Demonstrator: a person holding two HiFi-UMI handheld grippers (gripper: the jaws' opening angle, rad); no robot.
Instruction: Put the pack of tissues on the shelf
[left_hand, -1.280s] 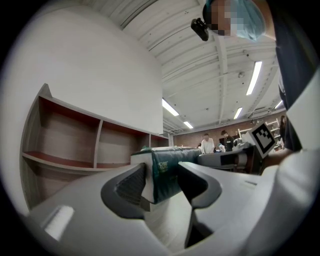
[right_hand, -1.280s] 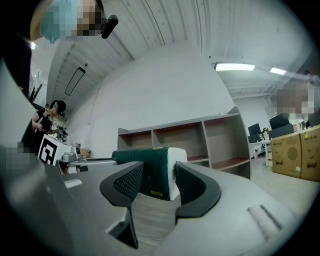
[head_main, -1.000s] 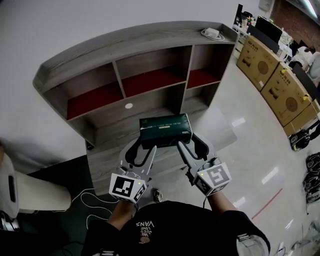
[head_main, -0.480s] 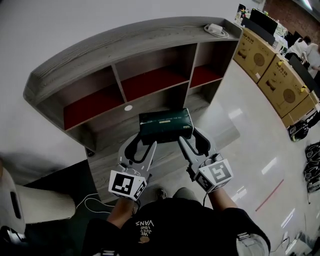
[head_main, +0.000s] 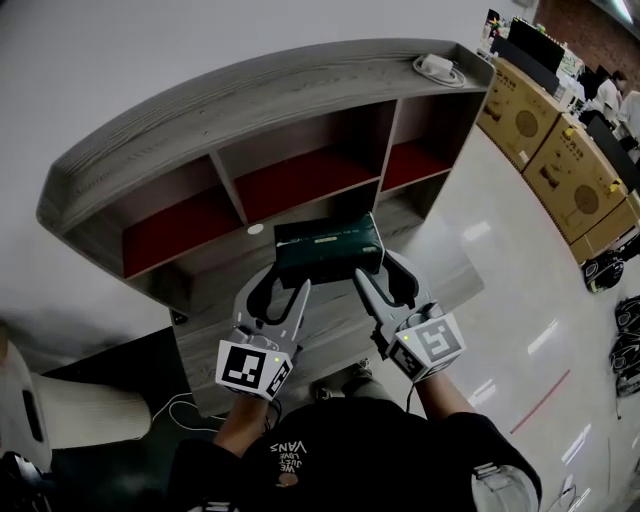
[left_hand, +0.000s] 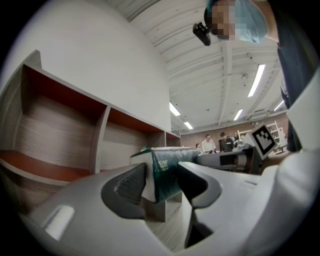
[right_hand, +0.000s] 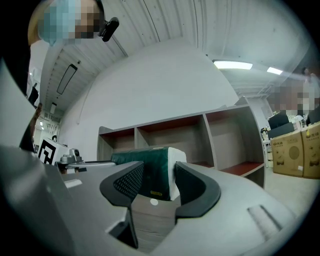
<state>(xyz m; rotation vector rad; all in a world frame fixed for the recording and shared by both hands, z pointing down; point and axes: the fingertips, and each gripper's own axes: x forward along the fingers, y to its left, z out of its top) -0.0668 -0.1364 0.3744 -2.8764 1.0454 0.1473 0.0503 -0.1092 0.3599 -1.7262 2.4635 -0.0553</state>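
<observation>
The left gripper (head_main: 284, 284) and right gripper (head_main: 378, 274) each pinch one end of the dark green pack of tissues (head_main: 327, 250), over the lower ledge of the shelf (head_main: 250, 95).

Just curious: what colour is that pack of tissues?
The pack of tissues is dark green, white-ended; clearest in right gripper view.

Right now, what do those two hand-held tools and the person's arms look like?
Both the left gripper and the right gripper are light grey plastic, each with two curved jaws lined with dark ribbed pads. Each carries a cube printed with black-and-white square markers. The person wears a black printed T-shirt with short sleeves.
</observation>
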